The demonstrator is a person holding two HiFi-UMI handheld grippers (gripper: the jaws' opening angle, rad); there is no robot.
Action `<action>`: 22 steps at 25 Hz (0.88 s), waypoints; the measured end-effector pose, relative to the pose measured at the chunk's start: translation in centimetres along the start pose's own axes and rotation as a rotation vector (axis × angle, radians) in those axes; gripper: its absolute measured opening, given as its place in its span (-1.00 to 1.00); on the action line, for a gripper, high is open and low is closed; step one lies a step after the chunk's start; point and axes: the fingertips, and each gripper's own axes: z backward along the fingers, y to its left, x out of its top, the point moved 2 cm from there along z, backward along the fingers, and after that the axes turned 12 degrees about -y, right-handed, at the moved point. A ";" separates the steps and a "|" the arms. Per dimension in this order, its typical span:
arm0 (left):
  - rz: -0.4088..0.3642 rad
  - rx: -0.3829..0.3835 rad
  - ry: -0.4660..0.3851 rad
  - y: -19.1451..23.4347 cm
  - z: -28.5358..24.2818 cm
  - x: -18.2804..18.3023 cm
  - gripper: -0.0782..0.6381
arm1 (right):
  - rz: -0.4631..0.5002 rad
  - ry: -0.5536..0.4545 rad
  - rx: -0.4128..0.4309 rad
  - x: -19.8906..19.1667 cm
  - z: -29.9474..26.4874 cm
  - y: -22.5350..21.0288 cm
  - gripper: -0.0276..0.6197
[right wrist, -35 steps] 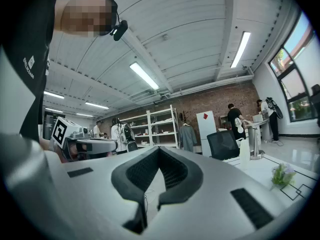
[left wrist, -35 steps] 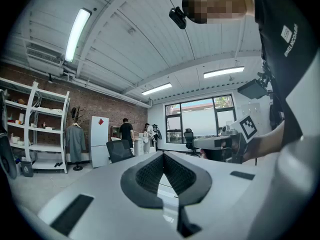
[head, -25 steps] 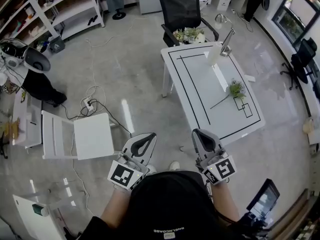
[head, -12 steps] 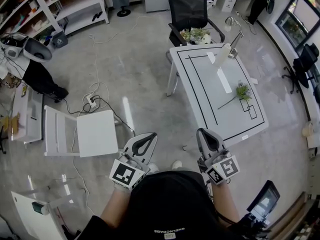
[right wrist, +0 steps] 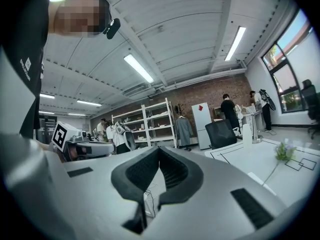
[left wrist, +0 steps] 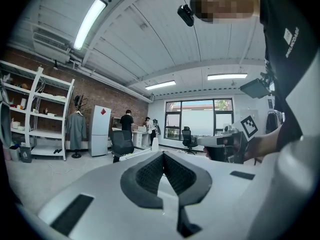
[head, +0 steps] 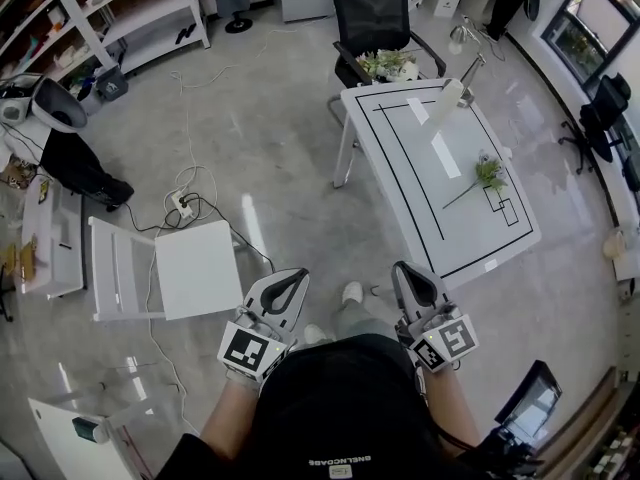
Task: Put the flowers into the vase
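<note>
With left gripper (head: 288, 280) and right gripper (head: 411, 275) both closed and empty, we stood short of the table (head: 470, 230), needing next to reach the flower (head: 489, 171).

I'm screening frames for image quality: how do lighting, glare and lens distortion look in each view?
Head view: strong fisheye, edges of the table bow; pale glare streak on the glossy floor. Left gripper view: dark round vignette, the shut left gripper looms soft up close. Right gripper view: same vignette, bright window at right, the flower small and hazy.
</note>
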 end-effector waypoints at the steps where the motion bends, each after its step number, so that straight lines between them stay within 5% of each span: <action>1: 0.002 -0.006 0.004 0.0 0.0 -0.2 -0.77 | -0.003 0.001 -0.013 -0.1 0.1 -0.2 -0.89; 22: 0.003 -0.021 0.031 5.4 -7.3 -1.7 -0.77 | -0.084 -0.015 -0.089 -2.3 -5.6 -7.9 -0.89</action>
